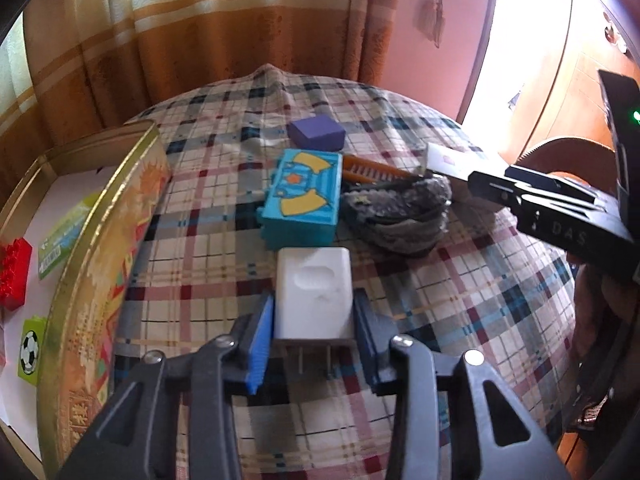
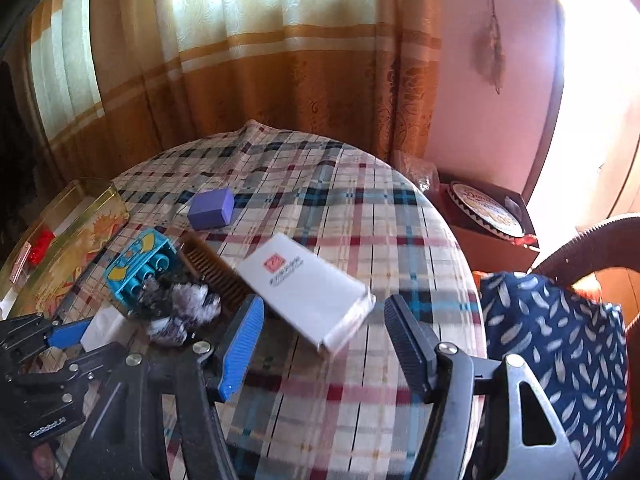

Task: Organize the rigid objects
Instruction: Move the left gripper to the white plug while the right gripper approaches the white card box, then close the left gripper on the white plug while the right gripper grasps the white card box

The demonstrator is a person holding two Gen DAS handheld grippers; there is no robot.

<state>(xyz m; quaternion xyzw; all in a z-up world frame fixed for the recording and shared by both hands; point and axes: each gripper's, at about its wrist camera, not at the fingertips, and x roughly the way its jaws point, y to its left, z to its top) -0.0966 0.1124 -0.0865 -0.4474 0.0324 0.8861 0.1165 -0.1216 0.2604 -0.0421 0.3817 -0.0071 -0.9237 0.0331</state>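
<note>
White charger [image 1: 314, 292] clamped between left gripper [image 1: 314, 320] fingers [image 1: 260, 332] — prongs rearward

plaid table [image 2: 360, 216] | purple block [image 2: 211, 208] | white box [image 2: 304, 284] | gold tin [image 1: 108, 248]

Plaid tablecloth [image 2: 360, 216] covers a round table. Striped orange and cream curtain [image 2: 248, 64] hangs behind it. Pink wall [image 2: 492, 128] to the right, with a tassel [image 2: 494, 44] hanging on it. Blue patterned fabric [image 2: 552, 344] lies beside the table, on a chair.
</note>
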